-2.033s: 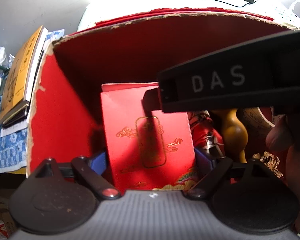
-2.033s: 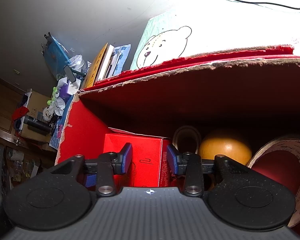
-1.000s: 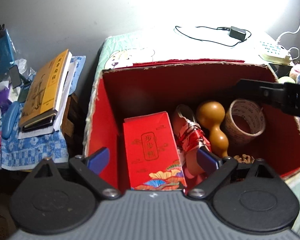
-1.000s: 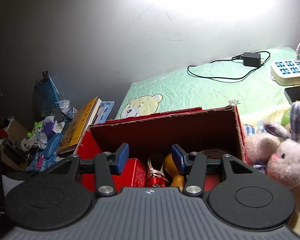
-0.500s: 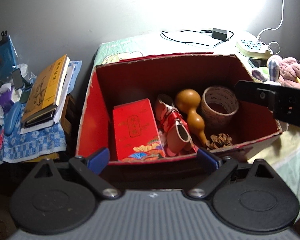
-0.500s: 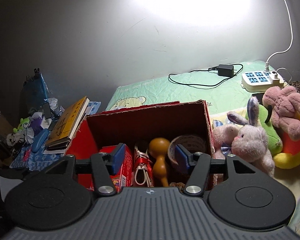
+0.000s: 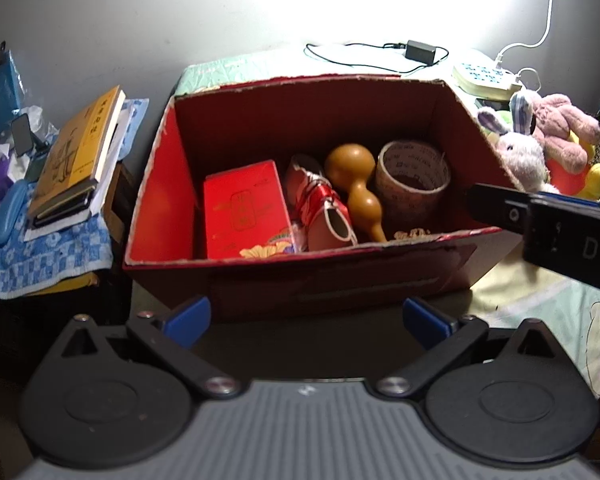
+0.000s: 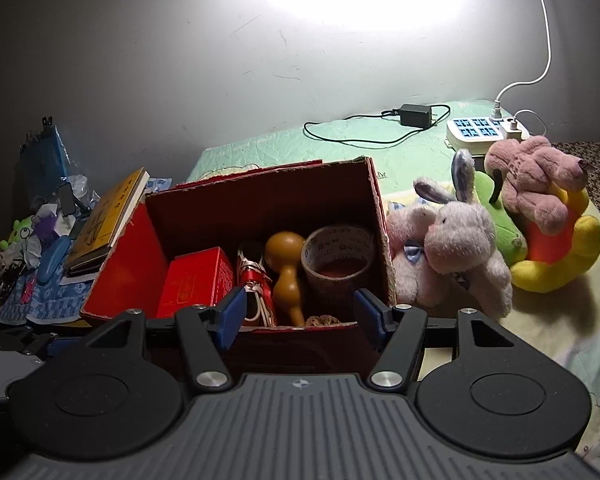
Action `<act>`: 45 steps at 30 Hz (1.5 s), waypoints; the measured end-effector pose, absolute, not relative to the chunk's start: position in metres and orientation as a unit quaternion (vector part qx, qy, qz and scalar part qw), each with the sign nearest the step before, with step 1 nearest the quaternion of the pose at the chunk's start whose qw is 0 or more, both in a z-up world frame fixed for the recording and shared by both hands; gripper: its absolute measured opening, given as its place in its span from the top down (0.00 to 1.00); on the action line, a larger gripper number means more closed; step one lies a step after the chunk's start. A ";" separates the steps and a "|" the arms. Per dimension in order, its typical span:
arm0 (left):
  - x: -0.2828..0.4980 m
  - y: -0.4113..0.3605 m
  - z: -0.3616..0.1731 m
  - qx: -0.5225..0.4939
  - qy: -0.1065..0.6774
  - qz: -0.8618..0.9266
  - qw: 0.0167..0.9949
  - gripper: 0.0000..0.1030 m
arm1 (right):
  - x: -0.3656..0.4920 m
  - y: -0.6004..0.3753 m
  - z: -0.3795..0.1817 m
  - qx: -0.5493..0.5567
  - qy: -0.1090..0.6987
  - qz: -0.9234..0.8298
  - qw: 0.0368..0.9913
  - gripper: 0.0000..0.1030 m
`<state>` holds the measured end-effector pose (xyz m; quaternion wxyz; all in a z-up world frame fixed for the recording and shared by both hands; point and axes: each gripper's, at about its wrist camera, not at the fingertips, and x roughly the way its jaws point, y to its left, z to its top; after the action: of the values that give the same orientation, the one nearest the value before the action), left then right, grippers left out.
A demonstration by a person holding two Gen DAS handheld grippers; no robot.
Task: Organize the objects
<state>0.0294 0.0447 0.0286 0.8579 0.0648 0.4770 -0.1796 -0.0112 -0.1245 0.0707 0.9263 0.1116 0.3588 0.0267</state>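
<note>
left gripper (image 7: pixel 306 316) fingers spread, empty | right gripper (image 8: pixel 300 314) fingers spread, empty | box (image 7: pixel 340 276) on bed: carton (image 7: pixel 244 208), shoe (image 7: pixel 324 212), gourd (image 7: pixel 356 184), tape (image 7: pixel 412 176) | brown clump at 5 o'clock half hidden by rim

The cardboard box (image 7: pixel 172 216) had rough, torn edges and a matt red lining, holding a glossy red carton (image 7: pixel 244 208), a smooth polished gourd (image 7: pixel 354 184) and a paper-cored tape roll (image 7: pixel 412 178), while fuzzy plush toys (image 8: pixel 460 248) lay on crinkled cloth (image 8: pixel 380 140).
</note>
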 end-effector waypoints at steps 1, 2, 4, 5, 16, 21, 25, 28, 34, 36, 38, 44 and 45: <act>0.029 0.045 0.027 0.064 0.481 -0.178 0.856 0.01 | -0.012 -0.125 0.070 0.109 0.362 0.022 0.925 0.39; 0.029 0.046 0.025 0.062 0.486 -0.179 0.853 0.01 | -0.014 -0.124 0.068 0.105 0.366 0.016 0.924 0.39; 0.029 0.045 0.020 0.063 0.495 -0.171 0.850 0.01 | -0.015 -0.123 0.065 0.099 0.375 0.008 0.922 0.39; 0.029 0.044 0.017 0.067 0.498 -0.166 0.849 0.01 | -0.016 -0.123 0.063 0.099 0.381 0.006 0.919 0.39; 0.026 0.041 -0.007 0.082 0.540 -0.144 0.825 0.01 | -0.020 -0.117 0.044 0.090 0.429 0.007 0.899 0.35; 0.027 0.041 -0.018 0.088 0.561 -0.136 0.812 0.01 | -0.022 -0.112 0.036 0.089 0.449 0.016 0.889 0.34; 0.024 0.041 -0.022 0.092 0.567 -0.135 0.807 0.01 | -0.021 -0.111 0.028 0.088 0.470 0.018 0.878 0.34; 0.023 0.041 -0.025 0.094 0.572 -0.132 0.804 0.01 | -0.022 -0.110 0.027 0.088 0.476 0.019 0.875 0.34; 0.022 0.042 -0.029 0.098 0.583 -0.131 0.796 0.01 | -0.022 -0.109 0.024 0.084 0.487 0.022 0.869 0.32; 0.022 0.042 -0.028 0.098 0.585 -0.136 0.793 0.01 | -0.022 -0.109 0.024 0.086 0.490 0.023 0.867 0.32; 0.022 0.042 -0.026 0.099 0.584 -0.136 0.794 0.01 | -0.022 -0.110 0.025 0.088 0.489 0.024 0.868 0.32; 0.022 0.041 -0.019 0.104 0.579 -0.143 0.796 0.01 | -0.021 -0.111 0.030 0.089 0.485 0.027 0.869 0.31; 0.023 0.042 -0.015 0.104 0.576 -0.145 0.797 0.01 | -0.021 -0.111 0.033 0.092 0.485 0.028 0.869 0.31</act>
<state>0.0227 0.0423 -0.0153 0.7974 0.1037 0.5764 -0.1453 -0.0210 -0.1114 0.0329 0.8694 0.0917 0.4847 0.0278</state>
